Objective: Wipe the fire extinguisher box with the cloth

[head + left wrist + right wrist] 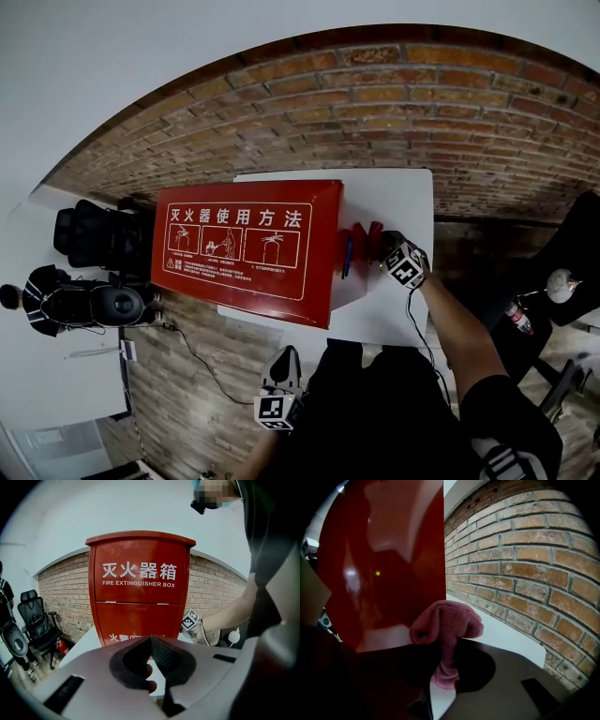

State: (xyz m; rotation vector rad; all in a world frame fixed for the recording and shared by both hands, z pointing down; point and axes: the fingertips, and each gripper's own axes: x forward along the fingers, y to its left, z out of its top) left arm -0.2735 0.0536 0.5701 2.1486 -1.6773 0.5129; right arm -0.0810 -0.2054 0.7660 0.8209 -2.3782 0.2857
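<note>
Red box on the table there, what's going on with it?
A person holds a gripper in each hand. The right gripper has its fingers shut on a pinkish cloth, held at the side of the red fire extinguisher box, which stands on a white table by a brick wall. Whether the cloth touches the box isn't clear. The left gripper hangs back near the person's body, shut and empty.

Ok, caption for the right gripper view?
Right gripper grips a pink cloth beside the red fire extinguisher box.
</note>
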